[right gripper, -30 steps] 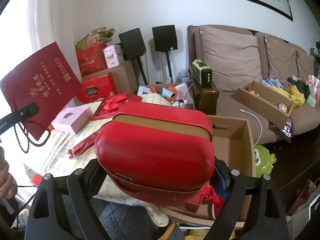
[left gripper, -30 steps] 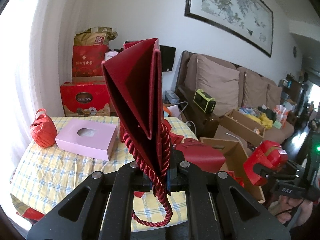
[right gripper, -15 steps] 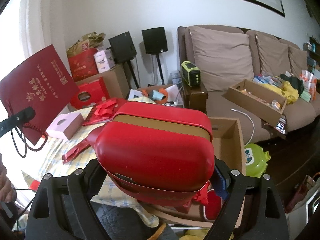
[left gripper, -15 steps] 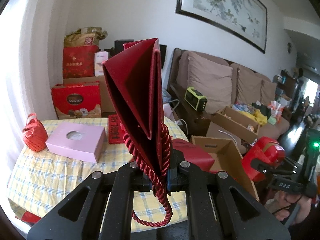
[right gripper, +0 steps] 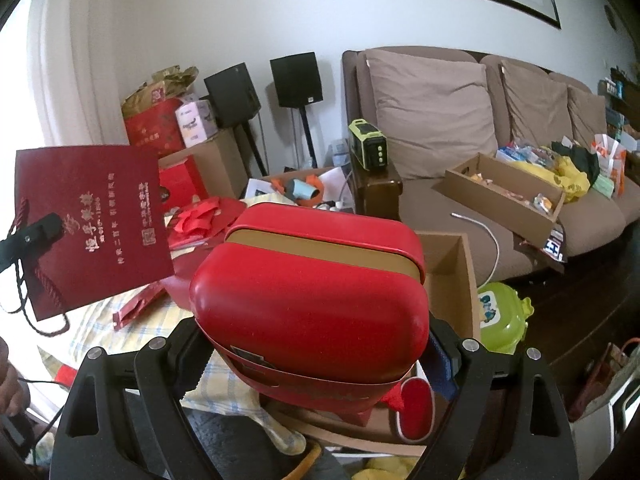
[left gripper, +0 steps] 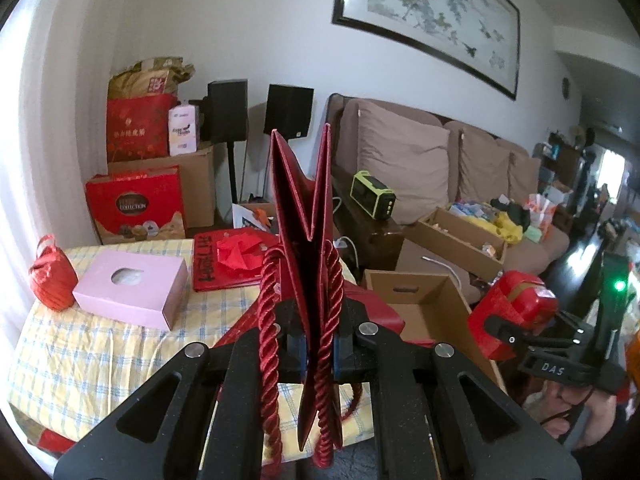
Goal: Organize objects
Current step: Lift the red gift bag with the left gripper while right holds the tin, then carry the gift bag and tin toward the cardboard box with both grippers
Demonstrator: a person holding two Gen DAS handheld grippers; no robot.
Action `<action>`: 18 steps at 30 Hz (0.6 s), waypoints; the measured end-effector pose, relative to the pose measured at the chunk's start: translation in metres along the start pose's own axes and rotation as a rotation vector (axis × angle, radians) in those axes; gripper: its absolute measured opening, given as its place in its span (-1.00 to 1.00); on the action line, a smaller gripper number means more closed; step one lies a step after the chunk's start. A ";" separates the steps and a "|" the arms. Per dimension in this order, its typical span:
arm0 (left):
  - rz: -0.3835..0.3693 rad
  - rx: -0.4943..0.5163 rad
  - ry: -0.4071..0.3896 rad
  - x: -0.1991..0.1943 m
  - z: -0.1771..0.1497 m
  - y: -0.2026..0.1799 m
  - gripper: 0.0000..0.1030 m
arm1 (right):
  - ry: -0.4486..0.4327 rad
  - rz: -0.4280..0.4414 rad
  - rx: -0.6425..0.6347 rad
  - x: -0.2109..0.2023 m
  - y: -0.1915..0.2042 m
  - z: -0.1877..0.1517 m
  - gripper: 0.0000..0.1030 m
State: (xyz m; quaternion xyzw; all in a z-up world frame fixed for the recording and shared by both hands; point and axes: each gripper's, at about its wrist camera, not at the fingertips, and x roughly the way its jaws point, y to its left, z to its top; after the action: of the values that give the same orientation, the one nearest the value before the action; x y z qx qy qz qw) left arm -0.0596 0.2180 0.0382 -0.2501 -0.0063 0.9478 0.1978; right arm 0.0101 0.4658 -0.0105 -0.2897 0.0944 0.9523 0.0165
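While the brown sofa (right gripper: 500, 128) fills the far wall, a worktop (left gripper: 80, 360) under a yellow checked cloth sits in front of it, with an open cardboard box (left gripper: 420, 304) just beside its right edge. On the cloth lie a flat red packet (left gripper: 224, 264), a pink tissue box (left gripper: 132, 288) and, near the left edge, a small red woven pouch (left gripper: 52, 280), each apart from the others.

Above the worktop, the left gripper (left gripper: 316, 350) has its jaws drawn almost together, pinching the dark red gift bag (left gripper: 304, 200) near its top, where the twisted rope handles (left gripper: 270, 312) hang down over the fingers. From the right wrist view the bag shows its gold-printed face, held in the air and tilted.

Off to the right, the right gripper (right gripper: 316, 356) has its jaws spread wide around a red rounded tin (right gripper: 312, 292) with a gold band, both pads pressing its sides. The tin is held over the near end of the cardboard box.
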 end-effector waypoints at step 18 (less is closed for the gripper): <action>0.055 -0.013 0.285 0.040 -0.024 0.012 -0.63 | 0.023 0.013 0.010 0.003 0.001 -0.003 0.72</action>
State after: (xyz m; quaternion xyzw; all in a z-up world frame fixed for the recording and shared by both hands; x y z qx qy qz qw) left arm -0.0849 0.2197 -0.0026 -0.3837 0.0226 0.9076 0.1689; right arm 0.0096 0.4640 -0.0145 -0.3001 0.1010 0.9485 0.0108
